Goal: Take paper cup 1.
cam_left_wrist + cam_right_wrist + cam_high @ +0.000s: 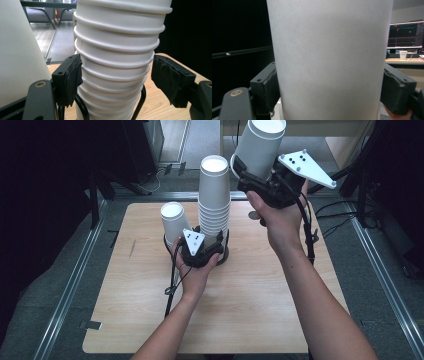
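Note:
A tall stack of upturned white paper cups stands in a black wire holder at the middle of the wooden table. My left gripper is at the stack's base. In the left gripper view the stack sits between the left gripper's pads, which press its ribbed rims. A single upturned cup stands just left of the stack, also seen in the left gripper view. My right gripper is raised above the table's far edge, shut on one white cup. That cup sits between the right gripper's pads.
Metal rails run along both sides of the table, with cables on the floor behind it. A monitor and a small cup on a desk show far off in the right gripper view. The table's near half is bare wood.

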{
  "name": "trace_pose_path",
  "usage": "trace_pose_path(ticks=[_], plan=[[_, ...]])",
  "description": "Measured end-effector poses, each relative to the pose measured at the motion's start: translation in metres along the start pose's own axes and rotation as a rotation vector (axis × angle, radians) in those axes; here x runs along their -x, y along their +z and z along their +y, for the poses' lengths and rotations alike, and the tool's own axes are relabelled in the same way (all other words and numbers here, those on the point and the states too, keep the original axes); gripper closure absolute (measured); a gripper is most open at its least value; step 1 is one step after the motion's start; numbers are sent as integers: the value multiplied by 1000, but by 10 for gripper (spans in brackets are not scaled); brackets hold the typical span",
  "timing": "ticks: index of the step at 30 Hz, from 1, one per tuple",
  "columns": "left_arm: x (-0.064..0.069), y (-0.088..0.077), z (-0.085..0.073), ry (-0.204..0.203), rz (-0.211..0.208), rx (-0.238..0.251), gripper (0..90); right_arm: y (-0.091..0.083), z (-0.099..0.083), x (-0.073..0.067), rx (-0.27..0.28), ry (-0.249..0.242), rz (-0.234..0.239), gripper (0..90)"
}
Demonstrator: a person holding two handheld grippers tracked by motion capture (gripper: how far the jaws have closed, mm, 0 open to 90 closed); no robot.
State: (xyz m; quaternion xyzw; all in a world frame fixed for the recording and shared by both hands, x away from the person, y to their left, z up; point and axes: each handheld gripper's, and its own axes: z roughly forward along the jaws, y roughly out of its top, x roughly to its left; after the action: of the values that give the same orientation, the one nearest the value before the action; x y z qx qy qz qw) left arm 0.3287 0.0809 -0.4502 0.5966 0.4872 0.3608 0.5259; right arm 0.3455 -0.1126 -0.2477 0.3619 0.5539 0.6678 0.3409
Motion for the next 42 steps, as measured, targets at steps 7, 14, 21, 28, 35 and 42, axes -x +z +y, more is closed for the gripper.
trace_pose_path(ticks=[7, 14, 21, 28, 35, 42], plan=[[0, -5, 1, 3, -21, -10, 188, -8, -11, 8, -16, -15, -20, 160], [1, -19, -3, 18, -81, -36, 115, -22, -30, 16, -32, -21, -39, 160], [-5, -28, -8, 1, -97, -53, 92, -32, -51, 22, -57, -25, -42, 158], [-14, -40, -13, -15, -98, -58, 79, -42, -69, 23, -82, -50, -48, 157], [-17, -52, -16, -11, -125, -60, 26, -58, -97, 26, -120, -78, -56, 156], [-17, -64, -23, 15, -169, -85, 17, -72, -122, 25, -162, -135, -69, 155]])
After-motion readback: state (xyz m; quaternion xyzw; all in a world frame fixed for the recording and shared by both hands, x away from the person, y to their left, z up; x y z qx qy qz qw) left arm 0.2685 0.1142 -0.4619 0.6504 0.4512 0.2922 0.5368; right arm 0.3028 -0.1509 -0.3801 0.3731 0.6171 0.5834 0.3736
